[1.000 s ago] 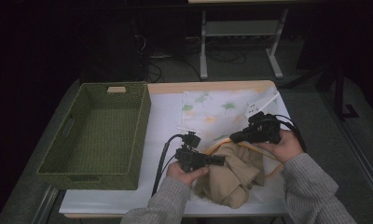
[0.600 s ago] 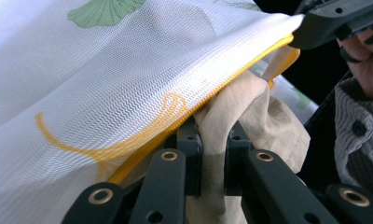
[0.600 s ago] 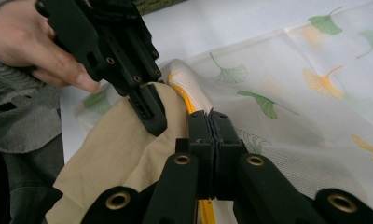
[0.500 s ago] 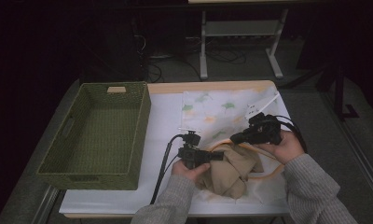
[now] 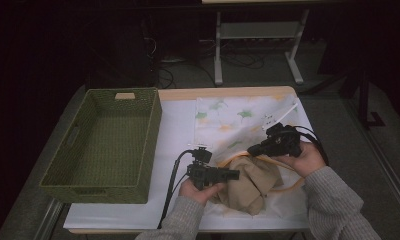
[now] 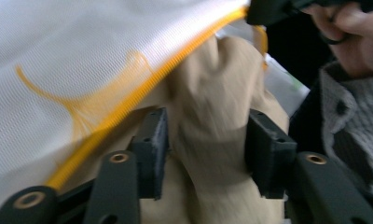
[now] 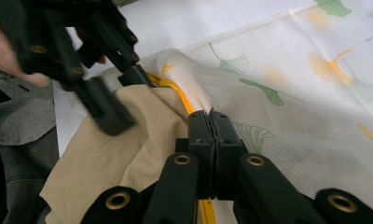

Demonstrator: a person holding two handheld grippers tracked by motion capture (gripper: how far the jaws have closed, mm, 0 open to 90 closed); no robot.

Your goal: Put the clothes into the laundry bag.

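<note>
table: white-covered tabletop [image 5: 178, 130] | basket: woven green rectangular basket [image 5: 105, 142] at left, apparently the destination | bag: white mesh laundry bag with yellow zip edge [image 5: 238, 122], rim pinched by closed right gripper [image 7: 214, 128] to hold mouth open | garment: crumpled beige cloth [image 5: 250, 185] at bag mouth | left gripper [image 6: 205, 140] jaws just been opening, cloth between, pads off it

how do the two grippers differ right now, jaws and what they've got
The left gripper has just been opening its jaws; they stand apart with the tan cloth bunched between them, unpinched. The right gripper is pressed shut on the yellow-edged mesh bag. In the high view the left sits nearer the person, the right farther. Both are black and hand-held.
</note>
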